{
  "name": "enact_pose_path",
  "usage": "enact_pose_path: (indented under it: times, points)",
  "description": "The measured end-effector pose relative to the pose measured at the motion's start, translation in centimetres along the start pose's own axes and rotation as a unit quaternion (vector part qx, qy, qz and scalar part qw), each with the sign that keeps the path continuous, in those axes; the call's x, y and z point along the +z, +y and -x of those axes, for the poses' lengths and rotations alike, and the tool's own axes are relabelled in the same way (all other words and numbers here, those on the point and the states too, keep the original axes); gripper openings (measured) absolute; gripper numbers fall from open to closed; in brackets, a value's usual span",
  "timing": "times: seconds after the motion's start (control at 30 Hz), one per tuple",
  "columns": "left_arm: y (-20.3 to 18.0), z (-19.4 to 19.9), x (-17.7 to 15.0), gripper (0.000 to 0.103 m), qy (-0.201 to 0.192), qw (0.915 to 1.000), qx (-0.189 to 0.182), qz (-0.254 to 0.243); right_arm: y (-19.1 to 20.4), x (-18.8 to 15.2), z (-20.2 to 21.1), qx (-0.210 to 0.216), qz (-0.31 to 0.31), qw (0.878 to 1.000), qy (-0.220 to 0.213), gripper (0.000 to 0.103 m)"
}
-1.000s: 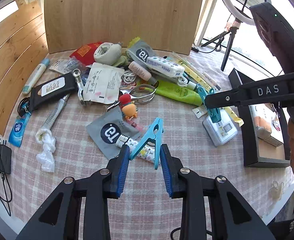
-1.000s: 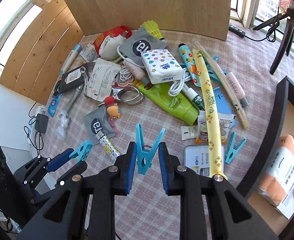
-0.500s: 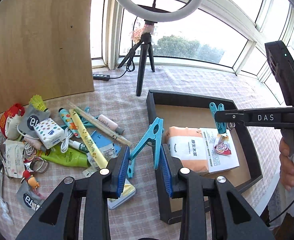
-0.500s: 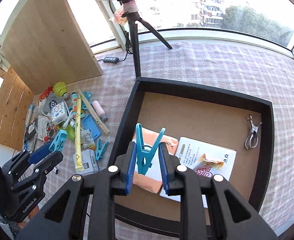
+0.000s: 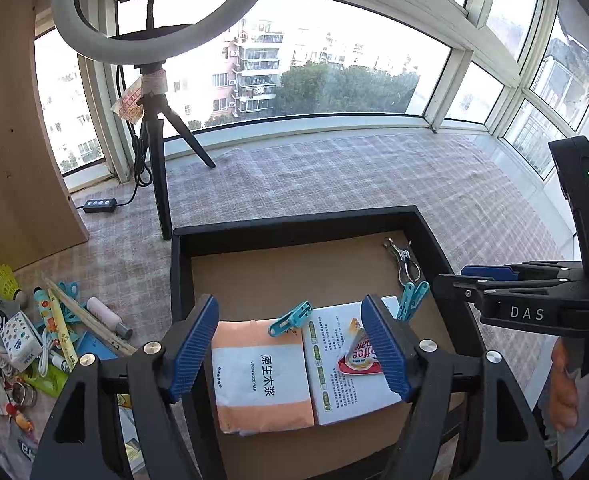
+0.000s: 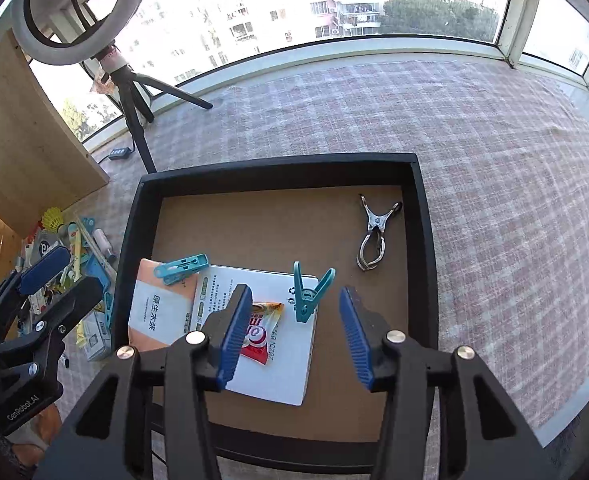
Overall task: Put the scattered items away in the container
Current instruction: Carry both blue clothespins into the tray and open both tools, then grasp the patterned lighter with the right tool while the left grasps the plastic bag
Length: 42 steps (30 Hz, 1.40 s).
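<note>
The black container has a brown floor. My left gripper is open and empty above it. A light-blue clothespin lies on the orange tissue pack. My right gripper is open and empty; a teal clothespin rests on the white pack just ahead of it. A red sachet lies on the white pack. A metal clip lies at the container's far right.
Scattered items lie on the checked cloth left of the container. A ring light on a tripod stands behind its far left corner, next to a wooden board. Windows run along the far edge.
Both grippers have opened over the container and let go of their clothespins, which now lie on the packs inside. A second ago both were over the pile, shut on the pins.
</note>
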<state>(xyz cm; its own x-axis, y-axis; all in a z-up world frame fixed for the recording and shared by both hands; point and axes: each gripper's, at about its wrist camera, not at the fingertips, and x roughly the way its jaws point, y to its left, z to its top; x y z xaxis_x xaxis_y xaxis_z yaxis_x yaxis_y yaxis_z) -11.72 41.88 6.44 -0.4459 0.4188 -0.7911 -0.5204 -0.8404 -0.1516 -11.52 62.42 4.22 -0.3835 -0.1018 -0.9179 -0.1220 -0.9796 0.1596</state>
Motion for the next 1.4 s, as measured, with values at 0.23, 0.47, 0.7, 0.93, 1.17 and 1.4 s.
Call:
enact_pose_path:
  times: [0.23, 0.47, 0.7, 0.93, 1.17, 1.4]
  points:
    - [2.7, 1.3, -1.4, 0.072, 0.002, 0.9995, 0.028, 0.011, 4.2, -0.5, -0.2, 0.018, 0.042, 0.999, -0.005, 0.045]
    - [8.3, 3.7, -4.3, 0.072, 0.004, 0.996, 0.064, 0.063, 9.5, -1.6, -0.9, 0.042, 0.093, 0.995, 0.008, 0.045]
    - [14.8, 7.7, -8.9, 0.072, 0.009, 0.9859, 0.133, 0.101, 17.0, -3.6, -0.9, 0.08, 0.168, 0.982, 0.016, 0.045]
    - [23.3, 11.9, -15.6, 0.072, 0.027, 0.9656, 0.196, 0.168, 27.3, -8.2, -0.9, 0.129, 0.281, 0.951, 0.012, 0.045]
    - [30.8, 15.9, -22.5, 0.07, 0.039, 0.9371, 0.243, 0.247, 36.6, -12.9, -3.4, 0.152, 0.361, 0.92, 0.031, 0.045]
    - [35.4, 16.5, -26.8, 0.07, 0.059, 0.9197, 0.259, 0.289, 43.0, -16.6, -7.2, 0.147, 0.413, 0.897, 0.061, 0.045]
